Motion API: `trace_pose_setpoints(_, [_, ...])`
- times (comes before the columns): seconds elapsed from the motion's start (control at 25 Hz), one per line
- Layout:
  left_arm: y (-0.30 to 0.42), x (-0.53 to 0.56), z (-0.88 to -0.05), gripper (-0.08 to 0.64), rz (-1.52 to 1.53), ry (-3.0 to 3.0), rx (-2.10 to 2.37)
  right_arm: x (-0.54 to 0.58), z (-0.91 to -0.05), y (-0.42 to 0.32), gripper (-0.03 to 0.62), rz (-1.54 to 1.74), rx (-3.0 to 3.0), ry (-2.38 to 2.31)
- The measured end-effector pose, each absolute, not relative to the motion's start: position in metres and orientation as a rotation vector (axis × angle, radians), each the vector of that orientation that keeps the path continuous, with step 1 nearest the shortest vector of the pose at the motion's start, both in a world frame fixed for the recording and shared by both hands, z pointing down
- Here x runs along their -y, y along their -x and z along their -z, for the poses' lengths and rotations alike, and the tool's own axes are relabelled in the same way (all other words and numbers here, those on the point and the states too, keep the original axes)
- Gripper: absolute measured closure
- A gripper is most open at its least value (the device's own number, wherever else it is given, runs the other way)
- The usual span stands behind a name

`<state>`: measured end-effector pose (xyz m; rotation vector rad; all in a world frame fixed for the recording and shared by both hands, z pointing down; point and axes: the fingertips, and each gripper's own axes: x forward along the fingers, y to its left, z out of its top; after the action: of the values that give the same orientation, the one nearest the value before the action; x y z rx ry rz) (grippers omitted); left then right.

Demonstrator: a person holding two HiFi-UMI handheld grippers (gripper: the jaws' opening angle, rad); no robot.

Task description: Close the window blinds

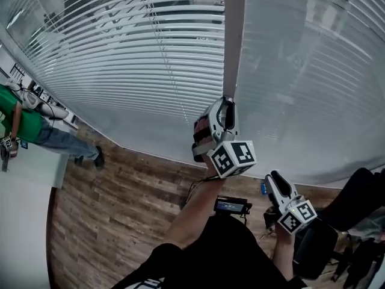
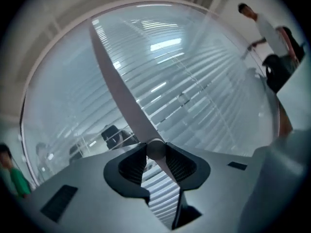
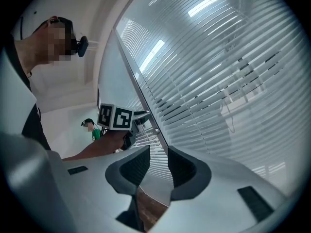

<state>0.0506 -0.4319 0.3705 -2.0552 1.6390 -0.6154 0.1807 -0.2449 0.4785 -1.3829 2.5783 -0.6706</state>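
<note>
1. Head view: the left gripper reaches up at frame centre to the blind wand, which hangs beside the window blinds. The right gripper sits lower right.
2. Only the left gripper view shows its jaws pinching the wand's rounded end.
3. Right gripper view: jaws spread, nothing between them.

The blinds are pale grey-white, banded in thin horizontal slats; the wand is plain light grey. The floor at 7 o'clock shows brown wood-grain planks. The left claw and right claw are grey with black ribbed pads, each bearing a white cube with black square markers. A person at 9 o'clock wears a green top and blue jeans.
</note>
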Motion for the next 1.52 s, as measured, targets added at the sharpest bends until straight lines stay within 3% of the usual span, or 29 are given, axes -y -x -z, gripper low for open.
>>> trace_pose_setpoints(0.16, [-0.055,0.430,-0.372,0.423,0.676,1.963,-1.575,0.242,-0.478,-0.181,0.494,0.667,-2.576,1.392])
trace_pose_setpoints(0.4, [-0.039,0.422,-0.375,0.382,-0.239,2.843,-1.780,0.246,-0.477,-0.178,0.494,0.656,-2.588,1.362])
trace_pose_setpoints(0.64, [-0.041,0.431,-0.375,0.383,-0.527,3.016,-1.813,0.243,-0.480,-0.181,0.494,0.669,-2.572,1.375])
trace_pose_setpoints(0.76, [-0.042,0.431,-0.377,0.417,-0.413,2.958,-1.849,0.241,-0.479,-0.187,0.494,0.662,-2.561,1.382])
trace_pose_setpoints(1.12, [-0.041,0.433,-0.378,0.423,0.463,2.285,-1.747,0.240,-0.481,-0.188,0.494,0.665,-2.557,1.384])
trace_pose_setpoints(1.24, [-0.047,0.434,-0.380,0.423,0.623,2.114,-1.666,0.240,-0.482,-0.189,0.494,0.671,-2.560,1.386])
trace_pose_setpoints(1.32, [-0.051,0.433,-0.382,0.423,0.474,2.322,-1.675,0.240,-0.483,-0.187,0.494,0.668,-2.563,1.384])
trace_pose_setpoints(1.44, [-0.047,0.427,-0.385,0.379,-0.169,2.956,-1.723,0.243,-0.481,-0.179,0.494,0.663,-2.571,1.365])
trace_pose_setpoints(1.52, [-0.040,0.425,-0.383,0.359,-0.408,3.047,-1.763,0.243,-0.480,-0.177,0.494,0.664,-2.573,1.357])
